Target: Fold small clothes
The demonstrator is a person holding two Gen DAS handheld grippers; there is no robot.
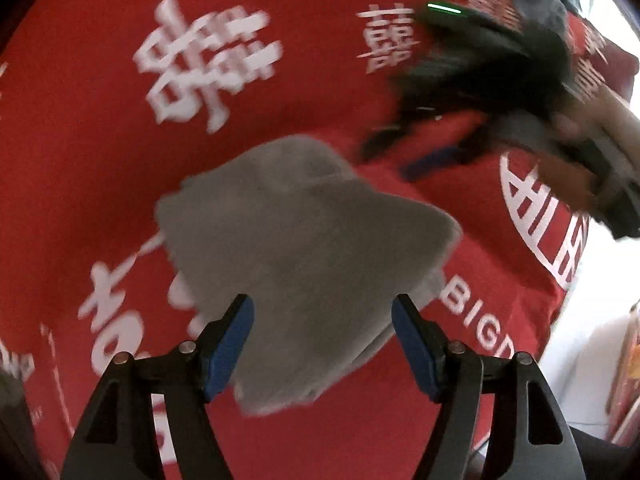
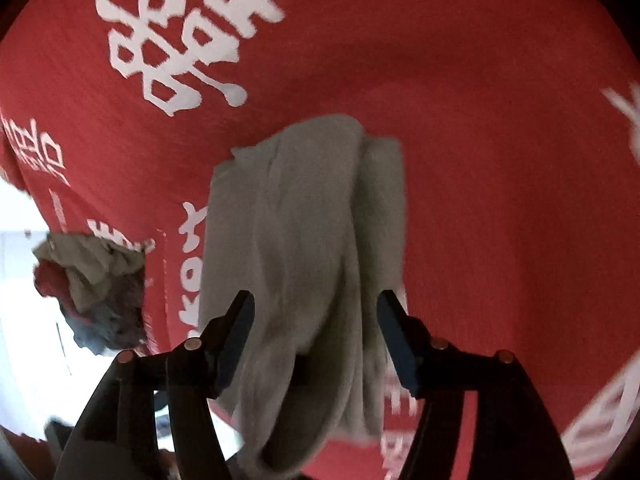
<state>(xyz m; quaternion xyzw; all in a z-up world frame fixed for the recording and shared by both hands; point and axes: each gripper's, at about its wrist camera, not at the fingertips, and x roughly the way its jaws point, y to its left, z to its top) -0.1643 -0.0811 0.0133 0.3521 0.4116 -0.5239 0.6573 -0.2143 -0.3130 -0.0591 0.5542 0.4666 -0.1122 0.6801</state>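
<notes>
The grey garment (image 1: 304,248) lies folded on the red printed cloth (image 1: 100,120), both the left gripper (image 1: 322,344) and the right gripper (image 2: 316,340) spread empty, while a heap of unfolded clothes (image 2: 92,288) waits far left.

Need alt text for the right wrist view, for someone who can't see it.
A folded grey garment lies on a red cloth with white lettering, between the spread fingers of the open right gripper. A crumpled pile of clothes sits at the cloth's left edge.
</notes>
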